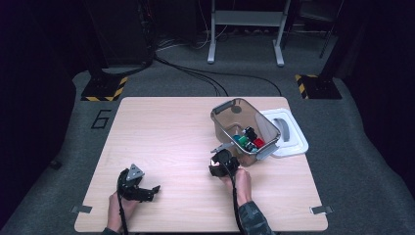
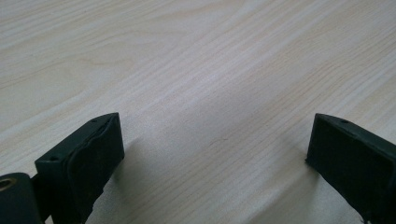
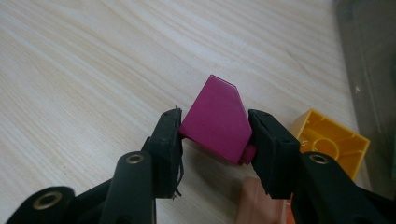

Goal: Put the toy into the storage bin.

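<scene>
Resting at the lower left of the high view, the left gripper [image 1: 147, 192] lies on the pale wooden desk [image 1: 166, 127], its fingers [image 2: 88, 158] spread wide with only bare wood between them. Right of it, at lower centre, the right gripper [image 1: 220, 157] has its fingers [image 3: 168, 144] pressed against both sides of a magenta block [image 3: 217, 119] just beside the clear bin [image 1: 244, 125]. A yellow block [image 3: 329, 140] lies on the desk close behind. Farthest right, a white lid [image 1: 291, 132] sits next to the bin.
</scene>
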The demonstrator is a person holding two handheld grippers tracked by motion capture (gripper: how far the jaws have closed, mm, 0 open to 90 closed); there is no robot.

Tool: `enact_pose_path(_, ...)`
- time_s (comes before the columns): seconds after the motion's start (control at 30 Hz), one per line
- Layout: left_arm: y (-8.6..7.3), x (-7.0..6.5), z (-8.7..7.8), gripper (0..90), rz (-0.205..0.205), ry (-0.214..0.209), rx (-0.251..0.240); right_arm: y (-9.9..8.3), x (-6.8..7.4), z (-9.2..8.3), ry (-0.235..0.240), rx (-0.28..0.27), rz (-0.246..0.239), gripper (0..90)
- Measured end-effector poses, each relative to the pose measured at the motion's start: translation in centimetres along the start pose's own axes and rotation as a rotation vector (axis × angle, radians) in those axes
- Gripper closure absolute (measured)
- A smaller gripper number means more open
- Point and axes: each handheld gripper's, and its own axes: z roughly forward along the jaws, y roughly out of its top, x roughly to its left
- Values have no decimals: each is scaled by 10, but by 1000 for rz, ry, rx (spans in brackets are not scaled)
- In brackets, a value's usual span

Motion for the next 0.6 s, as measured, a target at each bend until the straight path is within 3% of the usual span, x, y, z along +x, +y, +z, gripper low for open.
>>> enact_pose_path(0.27, 0, 0, 0, 35, 1, 1, 0, 7, -3, -13, 28, -35, 14, 558)
enact_pose_path(0.6, 0, 0, 0, 35, 1, 1, 1, 21, 1, -31, 36, -83, -4, 559)
